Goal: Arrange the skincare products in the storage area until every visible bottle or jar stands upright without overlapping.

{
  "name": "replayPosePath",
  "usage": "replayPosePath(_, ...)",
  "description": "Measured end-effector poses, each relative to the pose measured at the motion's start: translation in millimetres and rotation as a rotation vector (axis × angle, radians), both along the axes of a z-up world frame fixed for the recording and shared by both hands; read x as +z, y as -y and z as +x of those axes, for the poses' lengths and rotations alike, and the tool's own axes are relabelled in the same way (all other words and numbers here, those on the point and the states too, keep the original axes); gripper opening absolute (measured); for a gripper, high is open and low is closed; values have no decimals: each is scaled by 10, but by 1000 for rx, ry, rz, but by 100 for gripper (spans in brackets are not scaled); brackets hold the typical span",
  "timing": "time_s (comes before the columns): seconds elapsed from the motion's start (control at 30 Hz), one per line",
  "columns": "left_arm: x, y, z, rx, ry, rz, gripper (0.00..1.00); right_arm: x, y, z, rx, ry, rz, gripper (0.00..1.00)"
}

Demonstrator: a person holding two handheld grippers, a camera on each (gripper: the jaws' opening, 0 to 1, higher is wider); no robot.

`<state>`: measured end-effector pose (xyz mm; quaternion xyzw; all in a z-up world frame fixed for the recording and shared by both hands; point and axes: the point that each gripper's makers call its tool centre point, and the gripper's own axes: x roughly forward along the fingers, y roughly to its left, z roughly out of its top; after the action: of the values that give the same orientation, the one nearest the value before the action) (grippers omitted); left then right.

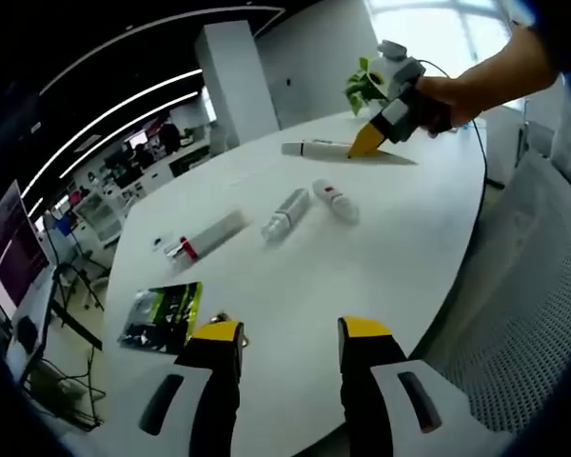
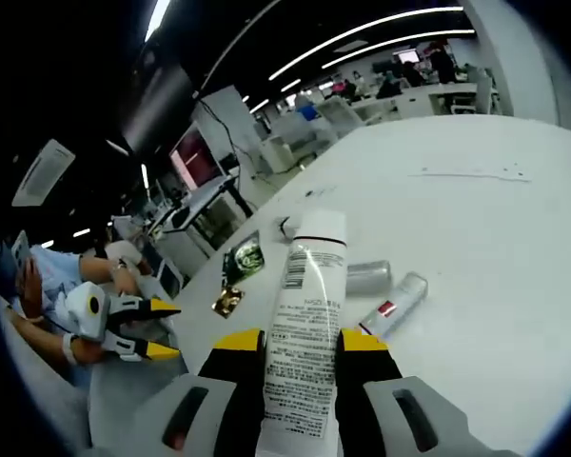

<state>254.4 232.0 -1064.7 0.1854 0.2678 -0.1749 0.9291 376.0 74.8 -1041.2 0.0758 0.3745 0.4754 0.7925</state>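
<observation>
My right gripper (image 2: 301,345) is shut on a white tube (image 2: 305,314) with printed text, which points away from me across the white table (image 2: 476,190). From the left gripper view, that tube (image 1: 309,149) is at the far side, low over the table, with the right gripper (image 1: 371,141) held by a hand. A silver bottle (image 1: 285,214), a small white bottle with a red label (image 1: 335,201) and a tube with a red cap (image 1: 206,237) lie flat mid-table. My left gripper (image 1: 292,331) hangs open over the near edge, holding nothing.
A green-and-black sachet (image 1: 162,316) and a small gold item (image 2: 227,302) lie near the table's left edge. A plant (image 1: 360,86) stands beyond the far edge. Office desks and a monitor (image 1: 5,249) surround the table (image 1: 362,257). The left gripper (image 2: 158,328) is at the left, off the table.
</observation>
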Motion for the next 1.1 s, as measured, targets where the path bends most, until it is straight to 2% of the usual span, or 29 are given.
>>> replayPosePath(0.07,11,3,8,-8,12,21,45,38,-37,-92,14,-14,13,21)
replayPosePath(0.17,-2,39,8,-22,-1,15,51,85,-67,-208,30,-43,37,21)
replayPosePath(0.2,-28,84,6,-63,-16,44,54,94,-75,-238,35,-50,40,21)
replayPosePath(0.23,-36,99,1,-67,-26,57,58,99,-82,-281,48,-66,43,21)
replayPosePath(0.3,30,185,24,-123,-4,109,66,119,-84,-370,63,-91,47,21)
replayPosePath(0.37,144,346,56,-191,27,135,68,139,-97,-477,89,-121,55,21)
replayPosePath(0.4,227,494,93,-244,53,145,68,143,-103,-537,108,-139,53,21)
replayPosePath(0.47,306,651,131,-303,93,163,68,146,-113,-587,125,-153,52,21)
replayPosePath(0.5,353,783,159,-357,126,186,68,149,-120,-659,149,-186,53,21)
replayPosePath(0.57,390,927,183,-410,170,207,66,162,-136,-762,187,-223,50,21)
replayPosePath(0.7,447,1070,242,-434,232,218,61,188,-150,-970,239,-359,60,21)
replayPosePath(0.77,476,1141,254,-456,257,241,61,149,-139,-1042,250,-404,41,21)
replayPosePath(0.8,497,1202,254,-489,280,263,61,133,-139,-1055,257,-405,34,21)
replayPosePath(0.97,447,1347,202,-569,274,280,56,90,-143,-1242,303,-513,4,21)
replayPosePath(1.03,460,1387,199,-594,285,278,53,68,-150,-1295,323,-536,-22,21)
replayPosePath(1.1,454,1403,201,-614,283,295,46,57,-167,-1366,362,-564,-43,22)
